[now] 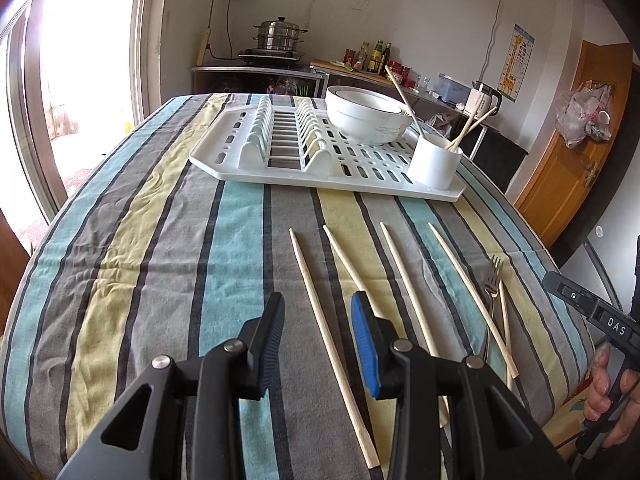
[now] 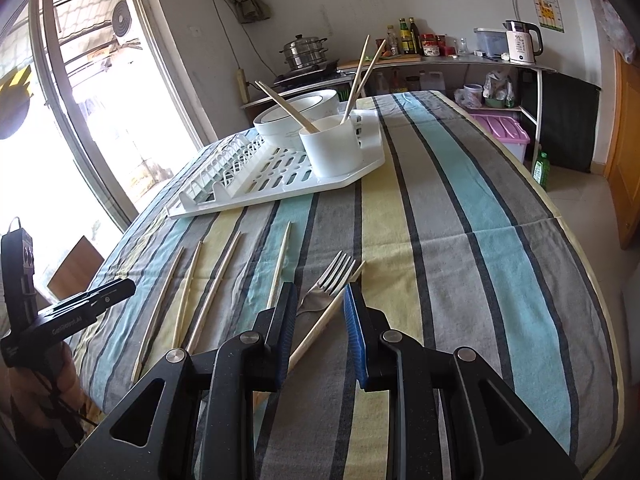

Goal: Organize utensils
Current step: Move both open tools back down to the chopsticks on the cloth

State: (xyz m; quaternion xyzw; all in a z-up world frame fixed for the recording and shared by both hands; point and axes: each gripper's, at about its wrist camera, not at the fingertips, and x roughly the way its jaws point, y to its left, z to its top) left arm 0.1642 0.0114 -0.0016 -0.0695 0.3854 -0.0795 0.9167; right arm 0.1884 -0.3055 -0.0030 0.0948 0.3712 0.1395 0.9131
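Note:
Several pale wooden chopsticks lie side by side on the striped cloth. My left gripper hovers open over the leftmost one, which runs between its fingers untouched. In the right wrist view a metal fork lies across another chopstick, and my right gripper stands open just above both. The fork also shows at the right in the left wrist view. Beyond them sits a white drying rack that carries stacked white bowls and a white cup with three chopsticks standing in it.
The striped table drops away at its curved right and near edges. A hand holds the other gripper's handle at the far right. Behind the table are a counter with a steamer pot, bottles and a kettle, and a pink bin stands below.

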